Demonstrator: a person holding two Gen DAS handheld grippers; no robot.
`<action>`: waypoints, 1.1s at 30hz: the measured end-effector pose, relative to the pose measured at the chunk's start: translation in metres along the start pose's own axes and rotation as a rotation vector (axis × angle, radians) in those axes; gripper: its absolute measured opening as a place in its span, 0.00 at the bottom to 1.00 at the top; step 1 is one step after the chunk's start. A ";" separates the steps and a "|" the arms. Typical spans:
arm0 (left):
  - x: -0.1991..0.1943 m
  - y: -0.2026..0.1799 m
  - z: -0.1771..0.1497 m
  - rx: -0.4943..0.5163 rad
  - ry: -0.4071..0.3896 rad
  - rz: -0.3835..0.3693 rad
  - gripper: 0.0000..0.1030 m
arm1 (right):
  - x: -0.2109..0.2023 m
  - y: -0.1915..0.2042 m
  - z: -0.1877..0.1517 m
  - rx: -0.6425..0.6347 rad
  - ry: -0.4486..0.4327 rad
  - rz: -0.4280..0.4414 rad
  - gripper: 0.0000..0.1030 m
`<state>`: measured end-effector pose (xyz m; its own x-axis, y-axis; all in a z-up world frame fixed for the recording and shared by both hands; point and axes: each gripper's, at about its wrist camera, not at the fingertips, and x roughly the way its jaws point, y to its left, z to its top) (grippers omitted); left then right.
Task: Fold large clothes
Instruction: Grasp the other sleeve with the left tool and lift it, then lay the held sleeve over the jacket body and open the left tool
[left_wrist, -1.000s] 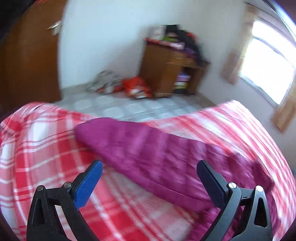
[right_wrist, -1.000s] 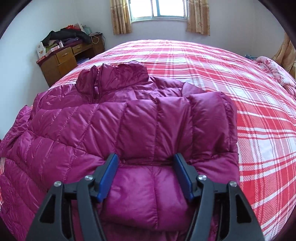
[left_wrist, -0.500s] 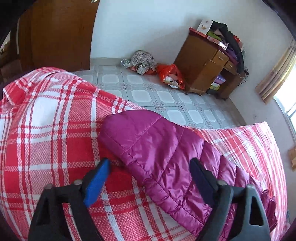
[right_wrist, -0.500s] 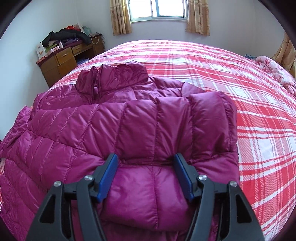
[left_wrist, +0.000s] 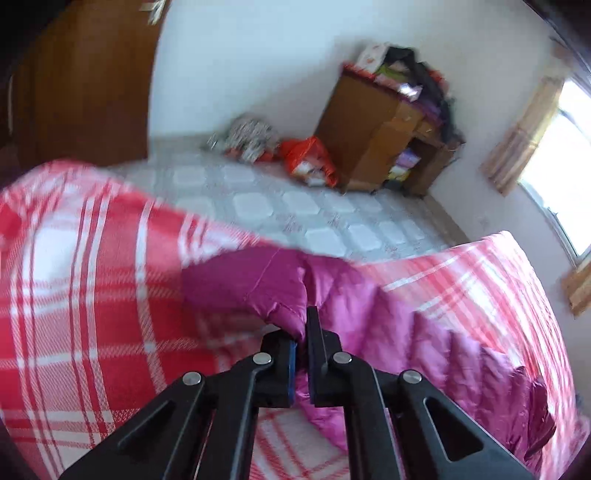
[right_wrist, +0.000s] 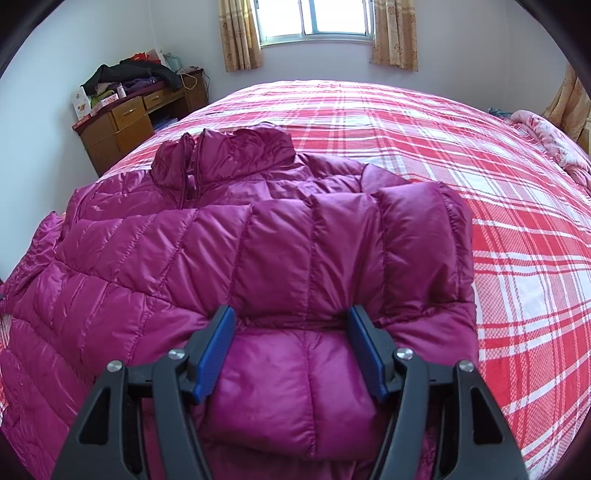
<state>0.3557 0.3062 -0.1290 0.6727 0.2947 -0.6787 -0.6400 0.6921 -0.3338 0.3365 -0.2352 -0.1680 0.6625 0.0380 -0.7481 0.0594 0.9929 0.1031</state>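
A magenta quilted puffer jacket (right_wrist: 229, 258) lies on the red and white plaid bed (right_wrist: 498, 221), collar toward the window. Its right sleeve (right_wrist: 369, 240) is folded across the body. My right gripper (right_wrist: 291, 332) is open and hovers over the jacket's lower part, holding nothing. In the left wrist view the jacket's other sleeve (left_wrist: 388, 314) stretches over the bed (left_wrist: 81, 295) near its edge. My left gripper (left_wrist: 301, 332) is shut on the cuff end of this sleeve (left_wrist: 266, 288).
A wooden desk (right_wrist: 122, 125) piled with clothes stands by the left wall; it also shows in the left wrist view (left_wrist: 384, 136). Bags and bundles (left_wrist: 310, 158) lie on the tiled floor (left_wrist: 295, 206). A pink blanket (right_wrist: 550, 140) lies at the bed's far right.
My left gripper moved onto the sleeve's cuff end and closed on it. The right gripper and the folded sleeve have not moved.
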 end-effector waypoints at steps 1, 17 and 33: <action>-0.016 -0.016 0.001 0.048 -0.049 -0.039 0.04 | 0.000 0.000 0.000 0.002 -0.001 0.002 0.64; -0.178 -0.249 -0.225 0.898 -0.246 -0.558 0.04 | -0.001 -0.006 0.000 0.040 -0.012 0.028 0.64; -0.156 -0.196 -0.289 0.975 0.268 -0.572 0.25 | 0.003 -0.005 0.001 0.035 0.004 0.068 0.76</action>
<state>0.2686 -0.0660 -0.1469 0.5964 -0.2934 -0.7472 0.3684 0.9270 -0.0701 0.3390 -0.2399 -0.1698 0.6631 0.1062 -0.7410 0.0399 0.9834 0.1767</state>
